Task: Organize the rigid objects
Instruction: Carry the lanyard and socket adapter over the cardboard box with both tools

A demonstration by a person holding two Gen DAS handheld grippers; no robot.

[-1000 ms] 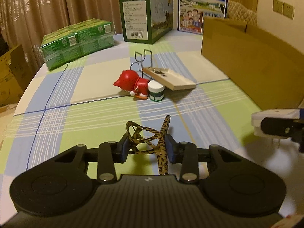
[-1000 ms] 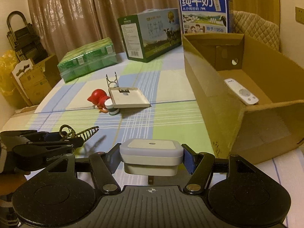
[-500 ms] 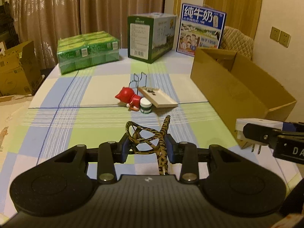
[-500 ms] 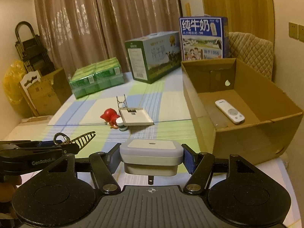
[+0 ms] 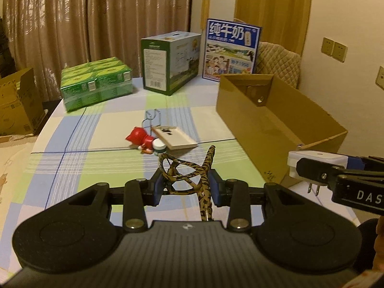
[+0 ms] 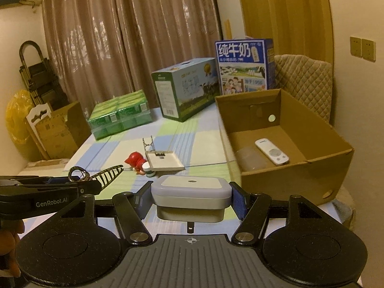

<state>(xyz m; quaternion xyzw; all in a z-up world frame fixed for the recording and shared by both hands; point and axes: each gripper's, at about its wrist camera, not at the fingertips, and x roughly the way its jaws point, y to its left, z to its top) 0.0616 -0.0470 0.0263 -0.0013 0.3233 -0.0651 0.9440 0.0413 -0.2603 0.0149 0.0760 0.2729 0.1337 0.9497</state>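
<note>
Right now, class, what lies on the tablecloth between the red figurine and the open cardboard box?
A flat beige board with a wire stand, a small white jar by its near corner, then bare cloth up to the cardboard box. The right wrist view shows this; the red figurine lies on its side.

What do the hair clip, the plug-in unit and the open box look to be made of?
Hair clip: likely hard plastic, glossy leopard print, thin rigid loops and teeth. Plug-in unit: smooth matte white plastic shell with metal prongs underneath. Open box: plain brown corrugated cardboard, dull, with folded flaps and punched holes.
</note>
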